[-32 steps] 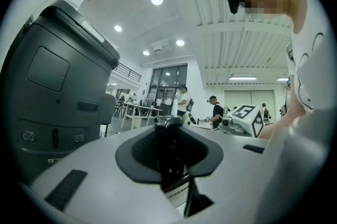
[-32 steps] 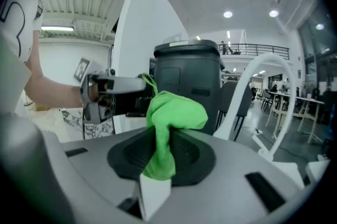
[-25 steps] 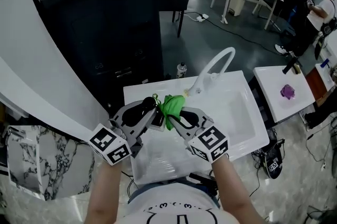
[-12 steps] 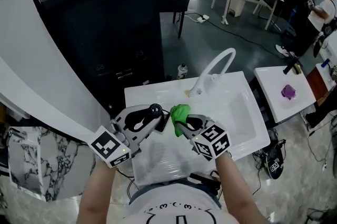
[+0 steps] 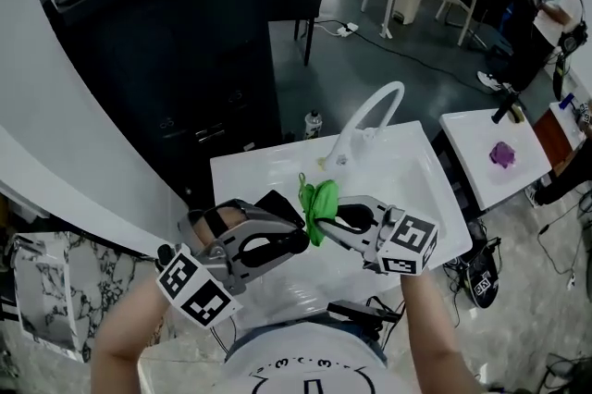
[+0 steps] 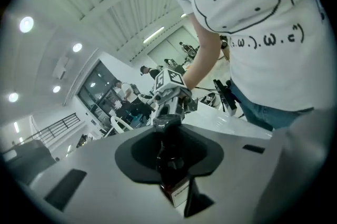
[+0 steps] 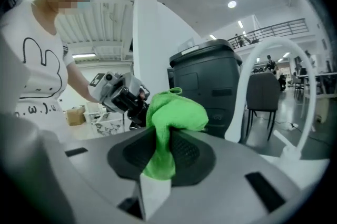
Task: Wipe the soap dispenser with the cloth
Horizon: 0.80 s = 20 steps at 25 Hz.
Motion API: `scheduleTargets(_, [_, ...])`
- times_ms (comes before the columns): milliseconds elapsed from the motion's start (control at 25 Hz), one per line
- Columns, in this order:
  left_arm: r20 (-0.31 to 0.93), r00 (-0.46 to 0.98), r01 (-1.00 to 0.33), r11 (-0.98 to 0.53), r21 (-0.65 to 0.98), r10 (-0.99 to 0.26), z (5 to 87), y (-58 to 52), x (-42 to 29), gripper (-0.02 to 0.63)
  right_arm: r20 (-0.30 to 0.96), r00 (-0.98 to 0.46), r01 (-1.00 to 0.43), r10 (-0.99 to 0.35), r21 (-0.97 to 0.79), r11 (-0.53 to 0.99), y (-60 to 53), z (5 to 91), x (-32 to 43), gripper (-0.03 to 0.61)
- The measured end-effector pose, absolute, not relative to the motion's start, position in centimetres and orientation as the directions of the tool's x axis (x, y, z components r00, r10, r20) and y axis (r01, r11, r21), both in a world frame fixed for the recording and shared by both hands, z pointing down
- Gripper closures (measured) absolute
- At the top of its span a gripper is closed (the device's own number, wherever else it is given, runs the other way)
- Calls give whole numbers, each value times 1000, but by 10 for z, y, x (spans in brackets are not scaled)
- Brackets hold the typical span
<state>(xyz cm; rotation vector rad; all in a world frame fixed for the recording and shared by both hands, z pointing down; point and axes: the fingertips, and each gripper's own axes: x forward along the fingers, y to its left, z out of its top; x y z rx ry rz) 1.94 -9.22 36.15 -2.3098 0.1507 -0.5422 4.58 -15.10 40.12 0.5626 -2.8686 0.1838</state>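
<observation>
My left gripper (image 5: pixel 289 233) is shut on a dark soap dispenser bottle (image 5: pixel 280 205) and holds it in the air over the white sink (image 5: pixel 421 198). In the left gripper view the bottle (image 6: pixel 169 157) stands between the jaws with its pump head (image 6: pixel 166 123) pointing away, and my left gripper (image 6: pixel 172 170) clamps its lower body. My right gripper (image 5: pixel 335 218) is shut on a bunched green cloth (image 5: pixel 319 196) right beside the bottle; I cannot tell whether they touch. In the right gripper view the cloth (image 7: pixel 171 115) bulges out of my right gripper (image 7: pixel 158 160), with the bottle (image 7: pixel 136 104) just behind it.
A white arched faucet (image 5: pixel 375 115) rises at the sink's back edge. A tall black cabinet (image 5: pixel 166 41) stands behind the sink. A marble-patterned surface (image 5: pixel 42 290) lies at the left. A small white table (image 5: pixel 490 170) with a purple thing (image 5: pixel 504 153) is at the right.
The left gripper has rolled over and shifted, turning the bottle with it. The right gripper with the cloth has drawn back to the right, off the bottle's top to its side.
</observation>
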Motion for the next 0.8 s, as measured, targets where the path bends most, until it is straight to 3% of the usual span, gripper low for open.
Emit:
scheduleTargets(280, [359, 895, 105, -656, -747, -266, 373, -86, 18, 520, 350, -919, -204, -184, -19, 979, -156, 414, 22, 492])
scheduleTargets(640, [352, 898, 100, -657, -747, -264, 373, -80, 22, 520, 384, -915, -194, -126, -144, 970, -191, 442, -4, 494])
scheduleTargets(800, [372, 883, 123, -624, -772, -285, 380, -81, 17, 520, 335, -927, -231, -169, -153, 961, -198, 432, 10, 492])
